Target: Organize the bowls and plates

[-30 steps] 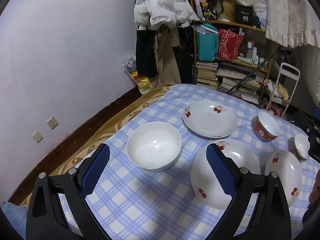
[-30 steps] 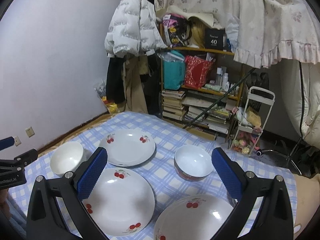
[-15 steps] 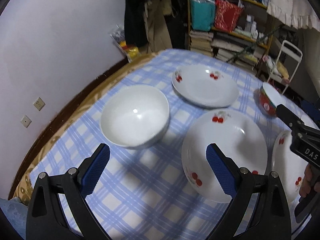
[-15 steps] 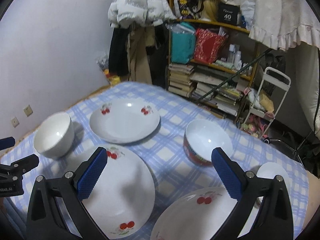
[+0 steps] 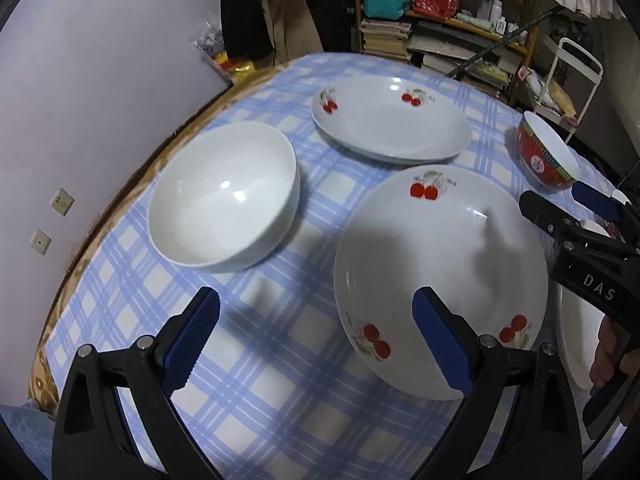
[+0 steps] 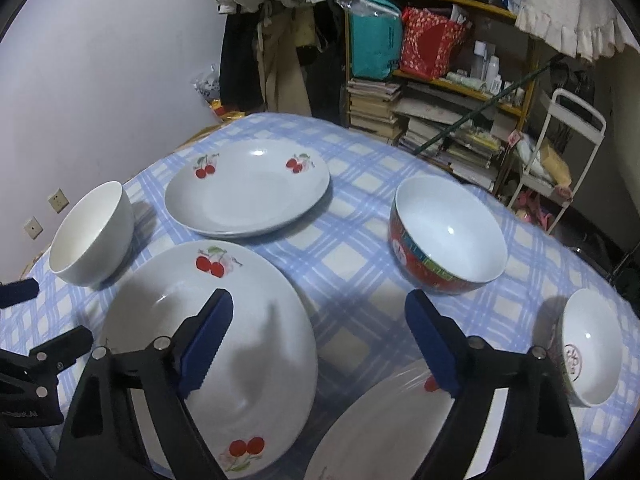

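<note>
Plates and bowls lie spread over a blue-checked tabletop (image 6: 352,248), none stacked yet. Nearest the front edge is a white cherry plate (image 5: 440,276), with a second cherry plate (image 5: 390,124) behind it toward the far edge and a third plate (image 6: 380,428) at the front right, partly hidden. A plain white bowl (image 5: 226,204) stands near the left edge, a red-patterned bowl (image 6: 448,236) toward the right, and a small bowl (image 6: 588,348) by the right edge.

The left gripper (image 5: 316,344) hovers open and empty, its right pad over the near plate's rim. The right gripper (image 6: 320,344) is wide but closing, with nothing between its pads; it hangs above the gap between the near plate and the third plate.

Judging by this, the step is to take hold of a plate rim. Done well, one pad slides under the lip and one over it, gripping firmly, since glazed china is slippery. Lifting level and lowering gently onto a matching plate would avoid chipping.
</note>
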{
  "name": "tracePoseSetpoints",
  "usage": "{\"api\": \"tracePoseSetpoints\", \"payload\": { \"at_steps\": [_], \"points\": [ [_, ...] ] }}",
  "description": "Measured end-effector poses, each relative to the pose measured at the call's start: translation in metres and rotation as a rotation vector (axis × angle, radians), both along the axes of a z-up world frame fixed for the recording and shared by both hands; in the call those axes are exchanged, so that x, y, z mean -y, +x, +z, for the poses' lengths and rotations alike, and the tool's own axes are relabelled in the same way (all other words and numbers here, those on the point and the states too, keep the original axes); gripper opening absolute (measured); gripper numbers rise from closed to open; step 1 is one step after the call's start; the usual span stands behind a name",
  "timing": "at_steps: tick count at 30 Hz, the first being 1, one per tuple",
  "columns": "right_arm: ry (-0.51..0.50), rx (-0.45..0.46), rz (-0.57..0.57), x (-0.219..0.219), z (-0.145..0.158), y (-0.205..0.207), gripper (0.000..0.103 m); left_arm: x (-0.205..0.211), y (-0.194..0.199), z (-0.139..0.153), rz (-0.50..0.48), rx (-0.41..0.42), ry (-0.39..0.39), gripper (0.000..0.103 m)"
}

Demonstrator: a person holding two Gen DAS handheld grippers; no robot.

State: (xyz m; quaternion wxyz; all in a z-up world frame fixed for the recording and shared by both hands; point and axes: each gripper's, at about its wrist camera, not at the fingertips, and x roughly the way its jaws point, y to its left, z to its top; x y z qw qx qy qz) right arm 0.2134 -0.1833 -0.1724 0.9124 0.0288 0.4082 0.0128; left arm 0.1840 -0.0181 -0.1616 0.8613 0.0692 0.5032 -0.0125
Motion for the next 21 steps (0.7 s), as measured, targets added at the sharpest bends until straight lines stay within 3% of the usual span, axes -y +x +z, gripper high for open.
{"api": "tracePoseSetpoints", "payload": {
  "at_steps": [5,10,15,18,19,21],
  "points": [
    [0.055,-0.041,0.022,0.003,-0.01,0.005,0.077,-0.003,0.004,-0.011,0.015,-0.037,-0.028,0.094],
    [0.101,-0.081,0.067,0.0,-0.02,0.009,0.049,-0.004,0.007,-0.023,0.002,-0.092,-0.051,0.079],
    [0.09,-0.115,0.099,-0.008,-0.029,0.011,0.035,-0.009,0.008,-0.03,0.011,-0.131,-0.099,0.067],
    [0.083,-0.122,0.094,-0.009,-0.031,0.012,0.033,-0.011,0.01,-0.035,0.019,-0.158,-0.128,0.045],
    [0.085,-0.124,0.091,-0.009,-0.031,0.013,0.031,-0.011,0.012,-0.039,0.014,-0.181,-0.141,0.033],
    [0.085,-0.13,0.082,-0.007,-0.031,0.013,0.026,-0.011,0.012,-0.044,0.021,-0.199,-0.151,0.03]
  ]
}}
